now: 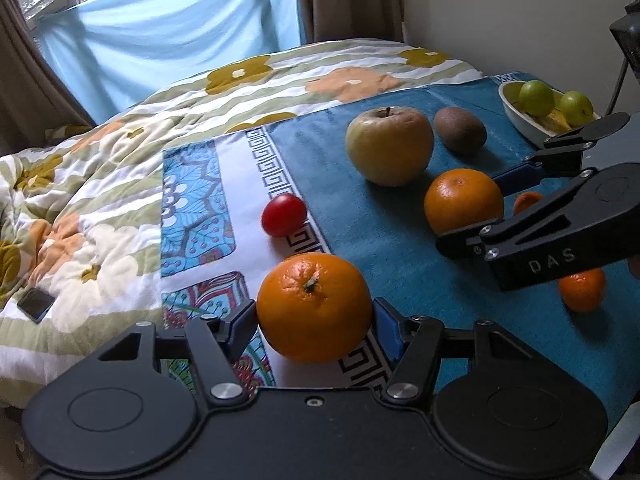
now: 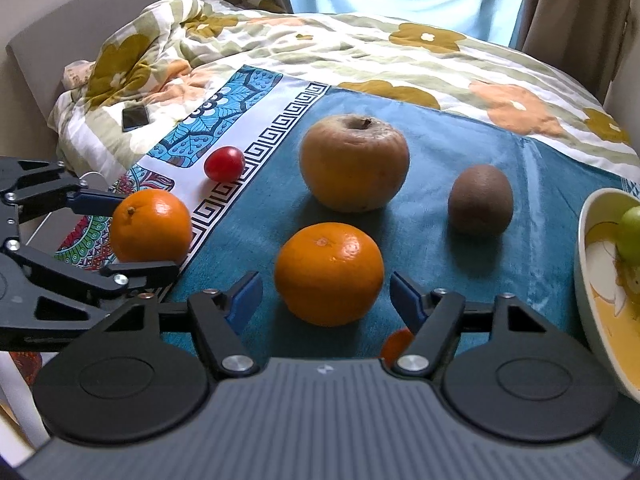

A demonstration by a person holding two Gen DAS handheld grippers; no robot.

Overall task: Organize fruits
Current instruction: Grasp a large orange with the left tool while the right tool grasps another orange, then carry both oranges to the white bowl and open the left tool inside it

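Fruits lie on a blue cloth [image 1: 360,208] on the bed. My left gripper [image 1: 314,314] is shut on an orange [image 1: 314,306]; the same orange [image 2: 151,226] and gripper [image 2: 132,236] show in the right wrist view. My right gripper [image 2: 326,294] is open, its pads on either side of a second orange [image 2: 329,273] without touching; it also shows in the left wrist view [image 1: 463,201]. A yellow apple [image 2: 354,162], a kiwi [image 2: 480,200] and a red tomato [image 2: 224,163] lie beyond. A bowl [image 2: 600,304] at right holds green fruits [image 2: 632,232].
Small mandarins [image 1: 582,290] lie near the right gripper [image 1: 476,216]. A phone [image 2: 135,117] lies on the floral quilt [image 2: 360,52] at left. A headboard, curtains and a window stand behind the bed.
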